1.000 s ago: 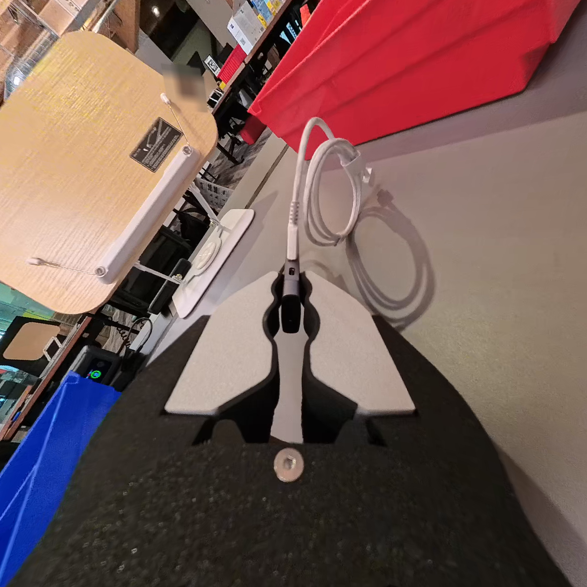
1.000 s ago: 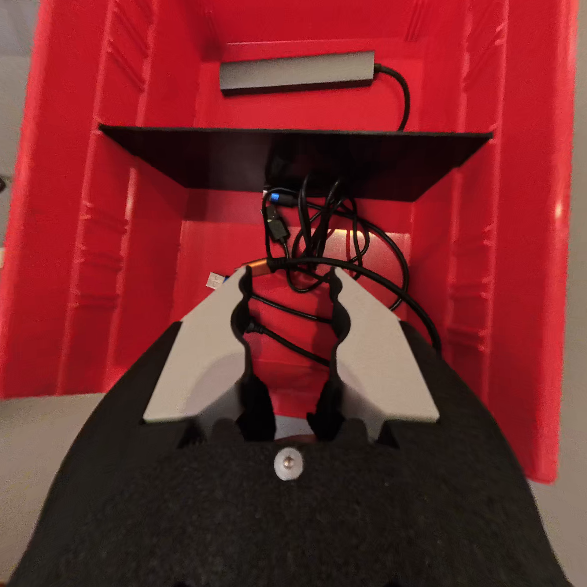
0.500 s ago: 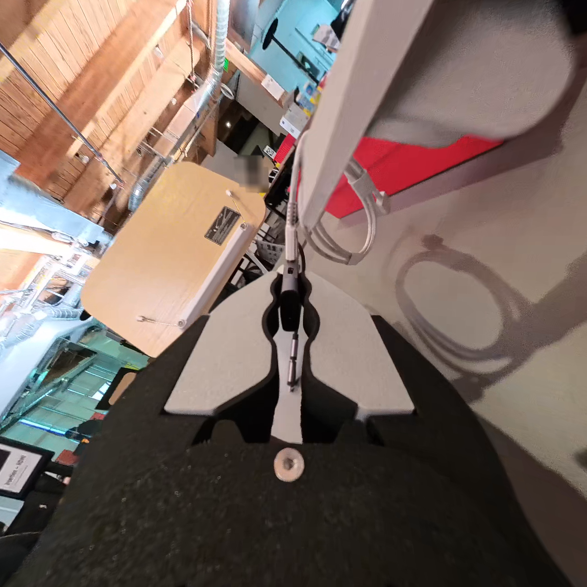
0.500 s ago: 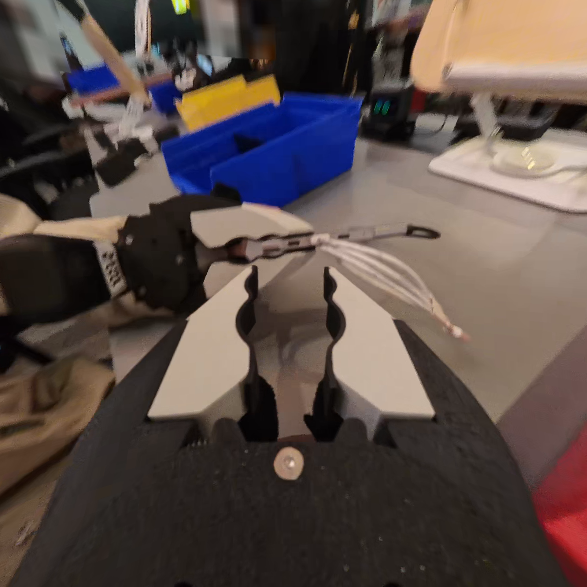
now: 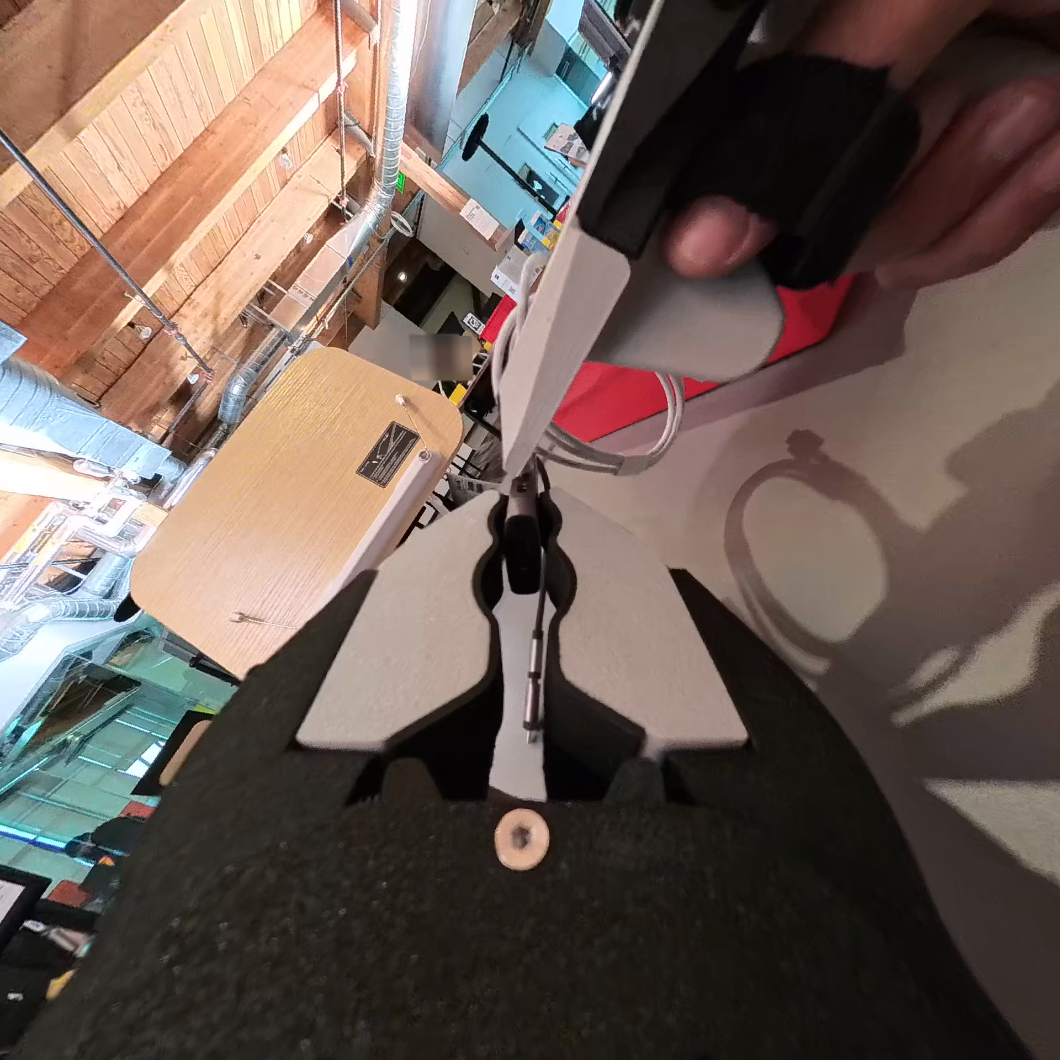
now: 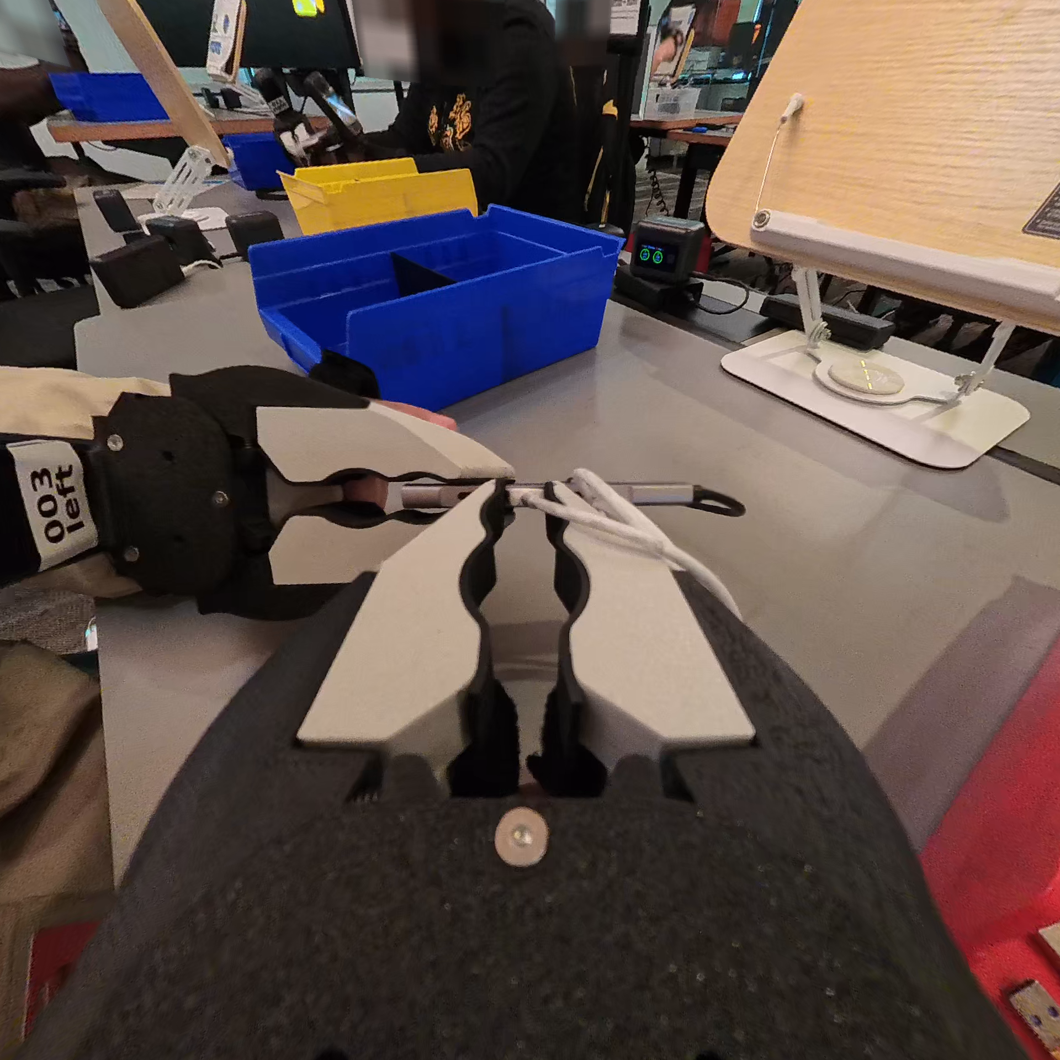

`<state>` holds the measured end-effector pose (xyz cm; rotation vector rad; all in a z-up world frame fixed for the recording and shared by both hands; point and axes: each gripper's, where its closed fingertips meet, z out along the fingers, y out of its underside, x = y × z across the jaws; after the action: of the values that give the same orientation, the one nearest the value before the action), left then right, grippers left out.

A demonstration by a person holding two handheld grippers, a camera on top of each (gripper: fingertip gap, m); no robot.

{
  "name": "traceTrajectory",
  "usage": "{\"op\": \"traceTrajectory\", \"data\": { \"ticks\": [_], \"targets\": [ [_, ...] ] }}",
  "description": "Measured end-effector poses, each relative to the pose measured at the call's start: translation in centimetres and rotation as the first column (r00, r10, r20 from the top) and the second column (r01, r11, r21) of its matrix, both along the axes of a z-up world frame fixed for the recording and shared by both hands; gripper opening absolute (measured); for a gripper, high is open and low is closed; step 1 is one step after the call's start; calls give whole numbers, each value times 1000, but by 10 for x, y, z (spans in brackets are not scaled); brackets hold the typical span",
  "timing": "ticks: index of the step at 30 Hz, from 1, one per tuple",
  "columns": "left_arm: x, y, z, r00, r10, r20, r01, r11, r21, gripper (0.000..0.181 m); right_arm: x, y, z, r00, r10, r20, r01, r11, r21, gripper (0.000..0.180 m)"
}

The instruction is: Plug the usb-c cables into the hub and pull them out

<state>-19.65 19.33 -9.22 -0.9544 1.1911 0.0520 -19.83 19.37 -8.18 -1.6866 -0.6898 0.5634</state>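
Observation:
My left gripper (image 5: 522, 505) is shut on a slim grey hub (image 5: 521, 550) and holds it above the grey table. The hub's own short dark cable and plug (image 5: 533, 688) lie back between my fingers. A coiled white usb-c cable (image 5: 671, 413) hangs from the hub. In the right wrist view, the left gripper (image 6: 487, 487) holds the hub (image 6: 648, 492) level. My right gripper (image 6: 525, 490) has its jaws narrowed around the white cable's (image 6: 625, 525) plug at the hub's side. The right gripper's finger (image 5: 545, 355) meets the hub's end.
A blue bin (image 6: 459, 310) stands behind the hub, a yellow bin (image 6: 378, 195) farther back. A tilted wooden board (image 6: 895, 143) on a white base (image 6: 872, 396) stands right. A red bin (image 6: 1004, 860) is near right. A person sits behind.
My right gripper left the red bin, swung over to the hub and narrowed its jaws around the white plug. My left gripper lifted and tilted the hub with the cable.

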Motion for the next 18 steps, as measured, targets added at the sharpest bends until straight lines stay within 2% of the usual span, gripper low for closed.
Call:
{"op": "traceTrajectory", "data": {
  "ticks": [4,14,18],
  "targets": [
    [2,2,-5,1000,-14,-1,14,999,-46,9,2,0,-5,1000,-4,11,5,999,-50,12],
    [2,7,-14,999,11,-37,-14,998,-65,9,-4,-4,-11,993,-72,99,72,997,3,12],
    [3,8,-18,999,-10,-45,5,995,-104,10,-3,-3,-13,994,-84,74,86,996,-26,12]
  ]
}}
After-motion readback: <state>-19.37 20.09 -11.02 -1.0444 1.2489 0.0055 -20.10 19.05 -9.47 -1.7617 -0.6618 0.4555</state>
